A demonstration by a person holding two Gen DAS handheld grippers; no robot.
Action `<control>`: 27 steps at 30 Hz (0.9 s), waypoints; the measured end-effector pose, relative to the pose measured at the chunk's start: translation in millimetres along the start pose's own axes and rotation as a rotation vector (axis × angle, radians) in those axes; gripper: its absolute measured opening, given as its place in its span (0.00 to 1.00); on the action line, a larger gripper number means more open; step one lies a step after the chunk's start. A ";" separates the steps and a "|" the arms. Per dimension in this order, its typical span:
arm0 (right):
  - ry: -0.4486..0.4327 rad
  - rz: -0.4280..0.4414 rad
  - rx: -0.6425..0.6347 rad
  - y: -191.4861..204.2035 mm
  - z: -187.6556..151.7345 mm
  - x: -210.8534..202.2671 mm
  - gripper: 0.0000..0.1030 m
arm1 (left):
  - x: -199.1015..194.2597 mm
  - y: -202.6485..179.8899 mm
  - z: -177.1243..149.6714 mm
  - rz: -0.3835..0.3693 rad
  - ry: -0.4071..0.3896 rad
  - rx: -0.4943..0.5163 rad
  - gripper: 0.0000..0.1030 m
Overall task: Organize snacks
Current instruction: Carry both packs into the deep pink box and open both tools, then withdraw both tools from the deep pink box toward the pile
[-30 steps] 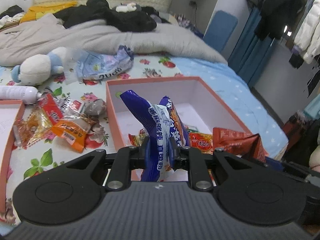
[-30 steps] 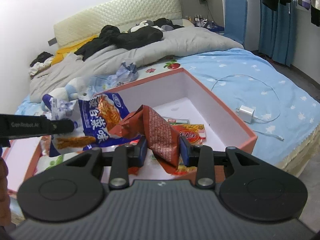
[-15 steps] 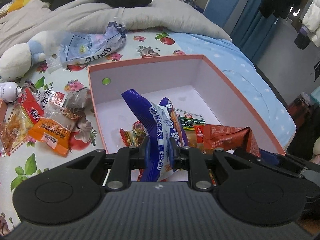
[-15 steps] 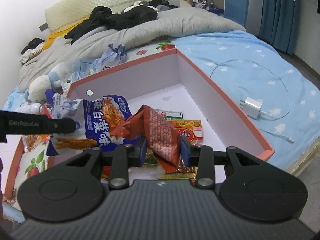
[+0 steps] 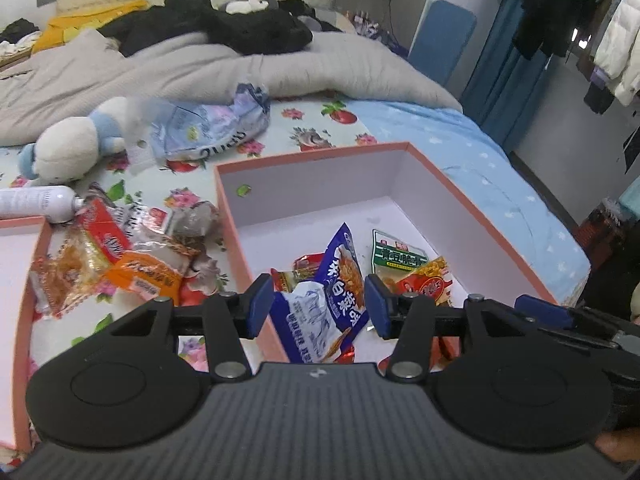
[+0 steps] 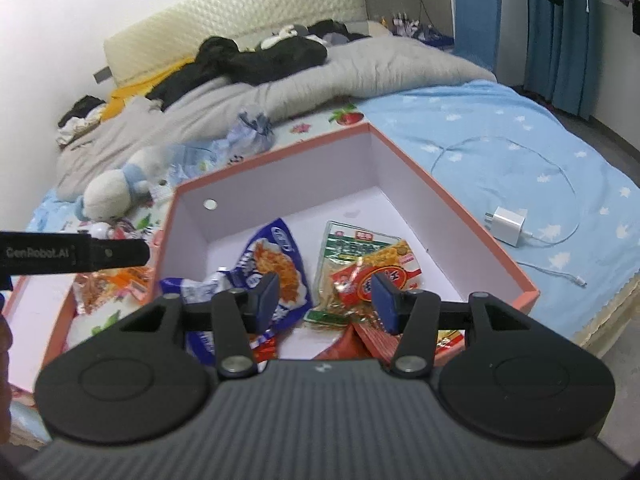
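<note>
Snacks lie loose in the pink-rimmed box on the bed.
Left hand-held gripper has just spread its jaws; the blue packet lies free below. Right hand-held gripper has likewise just spread, above the red-brown packet.

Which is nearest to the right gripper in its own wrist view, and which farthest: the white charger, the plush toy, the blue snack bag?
1. blue snack bag, in the box, by the left finger.
2. white charger, right, on the blue sheet.
3. plush toy, far left, beyond the box.
</note>
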State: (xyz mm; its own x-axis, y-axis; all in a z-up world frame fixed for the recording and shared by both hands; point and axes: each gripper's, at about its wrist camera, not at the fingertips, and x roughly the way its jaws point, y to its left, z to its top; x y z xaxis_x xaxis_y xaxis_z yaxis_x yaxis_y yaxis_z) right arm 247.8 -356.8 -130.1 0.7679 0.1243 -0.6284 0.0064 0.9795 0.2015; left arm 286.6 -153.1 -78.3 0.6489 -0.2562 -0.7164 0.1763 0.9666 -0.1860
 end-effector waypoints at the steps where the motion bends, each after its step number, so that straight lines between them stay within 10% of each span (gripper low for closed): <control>1: -0.006 0.005 0.000 2.0 -1.3 -4.8 0.51 | -8.4 1.5 -2.2 -0.001 -0.009 -0.004 0.54; 27: -0.090 0.192 -0.115 92.1 -69.5 -103.0 0.51 | -171.1 59.5 -101.3 0.053 -0.137 -0.083 0.54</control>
State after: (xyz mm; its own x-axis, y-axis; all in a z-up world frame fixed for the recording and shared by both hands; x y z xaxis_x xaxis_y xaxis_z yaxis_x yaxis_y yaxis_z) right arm 124.8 -268.4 -99.0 0.8019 0.3006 -0.5164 -0.2142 0.9514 0.2211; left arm 111.1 -51.2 -34.9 0.7513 -0.1982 -0.6295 0.0811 0.9743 -0.2100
